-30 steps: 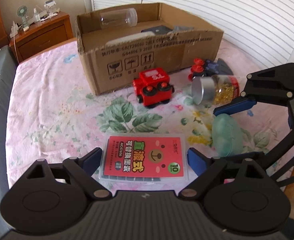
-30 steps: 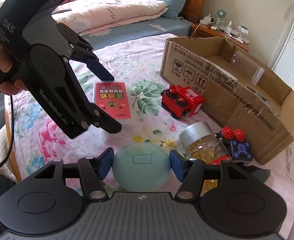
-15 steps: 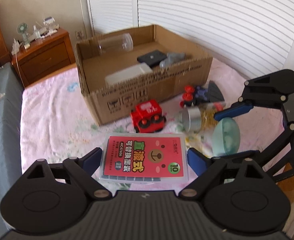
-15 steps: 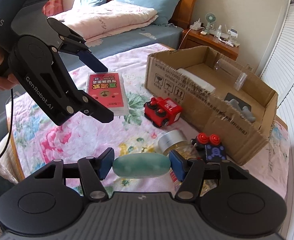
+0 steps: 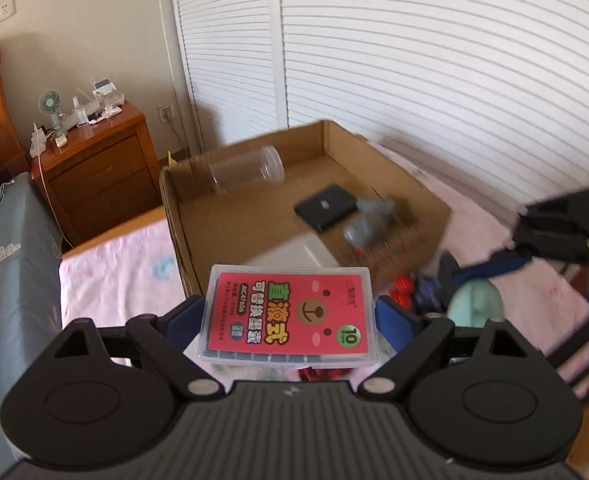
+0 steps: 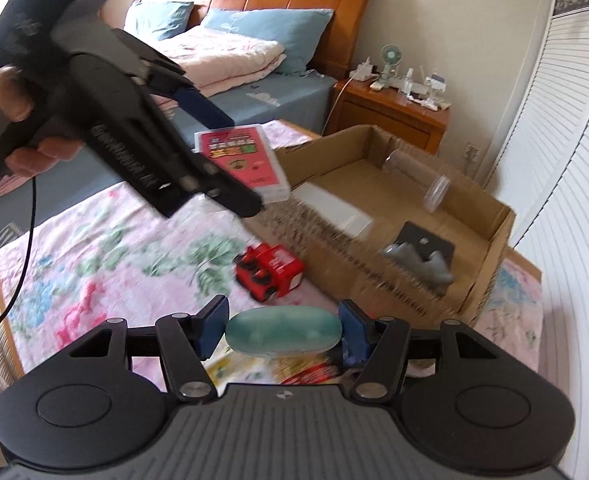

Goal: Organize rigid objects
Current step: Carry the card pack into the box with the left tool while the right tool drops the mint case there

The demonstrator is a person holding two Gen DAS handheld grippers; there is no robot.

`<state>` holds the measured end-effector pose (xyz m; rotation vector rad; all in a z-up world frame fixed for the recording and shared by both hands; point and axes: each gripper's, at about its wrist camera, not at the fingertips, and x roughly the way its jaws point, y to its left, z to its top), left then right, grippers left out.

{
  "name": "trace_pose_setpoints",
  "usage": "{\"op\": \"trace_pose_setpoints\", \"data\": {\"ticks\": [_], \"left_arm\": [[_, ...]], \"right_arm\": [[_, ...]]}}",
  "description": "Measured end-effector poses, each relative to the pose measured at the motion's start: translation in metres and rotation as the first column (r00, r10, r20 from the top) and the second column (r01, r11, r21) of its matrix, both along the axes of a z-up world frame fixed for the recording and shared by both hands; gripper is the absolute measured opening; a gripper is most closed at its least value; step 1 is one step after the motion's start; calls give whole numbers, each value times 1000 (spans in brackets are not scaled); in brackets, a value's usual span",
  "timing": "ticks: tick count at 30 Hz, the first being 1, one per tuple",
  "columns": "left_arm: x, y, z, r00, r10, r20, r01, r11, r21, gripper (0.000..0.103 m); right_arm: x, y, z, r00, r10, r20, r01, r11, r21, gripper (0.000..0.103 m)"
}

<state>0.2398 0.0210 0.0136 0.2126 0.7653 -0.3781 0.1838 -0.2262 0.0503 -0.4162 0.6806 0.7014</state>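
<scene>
From the left wrist, the left gripper [image 5: 290,316] is clamping the red-labelled clear case [image 5: 288,317], now raised off the bedspread before the cardboard box [image 5: 422,196]. From the right wrist, the right gripper [image 6: 280,330] is pinching the mint oval case [image 6: 283,333], likewise lifted above the toy truck [image 6: 270,272].

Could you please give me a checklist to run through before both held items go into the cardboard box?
1. Left gripper clamps the clear plastic case with the red label: ok.
2. Right gripper clamps the pale green oval case: ok.
3. Open brown cardboard box has bare floor: ok.
4. Both items clear of the bedspread: ok.
5. Grippers apart: ok.
6. Items over the box: cannot tell.
</scene>
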Motion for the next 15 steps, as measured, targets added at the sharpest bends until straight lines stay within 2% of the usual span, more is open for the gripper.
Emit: {"op": "trace_pose_setpoints", "data": {"ticks": [4, 8, 12, 15], "left_arm": [[41, -1, 2, 999, 40, -8, -40, 999, -12, 90], [75, 2, -3, 994, 93, -52, -96, 994, -58, 90], [95, -2, -6, 988, 156, -18, -156, 987, -41, 91], [99, 0, -8, 982, 189, -5, -189, 980, -54, 96]], "right_arm": [[15, -3, 11, 1000, -21, 16, 21, 1000, 8, 65], [25, -6, 19, 999, -40, 22, 40, 999, 12, 65], [31, -6, 22, 998, -50, 27, 50, 999, 1, 65], [34, -7, 22, 998, -55, 26, 55, 998, -5, 65]]}}
